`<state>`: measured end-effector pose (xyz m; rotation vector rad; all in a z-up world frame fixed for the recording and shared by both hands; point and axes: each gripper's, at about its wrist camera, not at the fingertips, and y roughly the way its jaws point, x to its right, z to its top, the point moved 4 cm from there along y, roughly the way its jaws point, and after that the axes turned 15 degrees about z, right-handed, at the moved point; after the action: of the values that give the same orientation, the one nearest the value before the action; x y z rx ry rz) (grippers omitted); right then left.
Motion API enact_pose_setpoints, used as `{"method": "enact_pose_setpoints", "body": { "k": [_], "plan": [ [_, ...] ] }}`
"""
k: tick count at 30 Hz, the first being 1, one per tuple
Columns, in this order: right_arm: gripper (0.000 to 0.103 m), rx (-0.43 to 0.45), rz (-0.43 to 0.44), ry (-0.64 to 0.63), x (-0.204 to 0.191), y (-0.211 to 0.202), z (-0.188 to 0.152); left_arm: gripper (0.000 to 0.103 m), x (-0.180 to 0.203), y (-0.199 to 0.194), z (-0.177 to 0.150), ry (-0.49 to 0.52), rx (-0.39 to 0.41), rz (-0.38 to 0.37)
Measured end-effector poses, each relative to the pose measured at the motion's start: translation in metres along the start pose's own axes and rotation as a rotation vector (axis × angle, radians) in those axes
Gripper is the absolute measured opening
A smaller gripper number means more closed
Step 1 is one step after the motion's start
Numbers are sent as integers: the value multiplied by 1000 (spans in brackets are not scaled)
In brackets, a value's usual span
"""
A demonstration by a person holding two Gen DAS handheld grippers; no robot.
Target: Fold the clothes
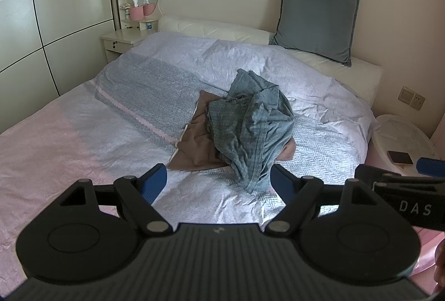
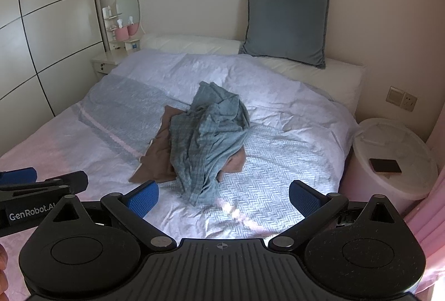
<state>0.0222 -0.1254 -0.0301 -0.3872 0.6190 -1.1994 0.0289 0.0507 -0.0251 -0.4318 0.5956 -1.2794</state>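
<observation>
— Bed (image 1: 83, 134) first: where's the laundry?
— Mid-bed, a crumpled blue garment (image 1: 250, 128) heaped on a brown cloth (image 1: 194, 145).
— Risk?
— Left gripper (image 1: 218, 184) and right gripper (image 2: 224, 199), jaws wide and empty, might pinch both layers together.

I note a crumpled blue-grey checked cloth garment (image 1: 250, 123) over a flat brown fabric piece (image 1: 194, 145). The herringbone-patterned bedspread (image 1: 133, 95) reads pale lavender, grey-blue and pink. 1 square slate-grey cushion (image 1: 317, 17). 2 pink cups (image 1: 141, 11). Gripper pads (image 1: 154, 182) blue.
</observation>
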Motion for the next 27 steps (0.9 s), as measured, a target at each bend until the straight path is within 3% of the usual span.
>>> {"method": "enact_pose_setpoints", "body": {
  "k": [16,27],
  "plan": [
    [102,-14,-12,3,1,6,-4,79,-7,12,-6,-7,-23,-11],
    [102,-37,67,59,12,19,-2,79,-8,29,-12,0,-64,2]
  ]
}}
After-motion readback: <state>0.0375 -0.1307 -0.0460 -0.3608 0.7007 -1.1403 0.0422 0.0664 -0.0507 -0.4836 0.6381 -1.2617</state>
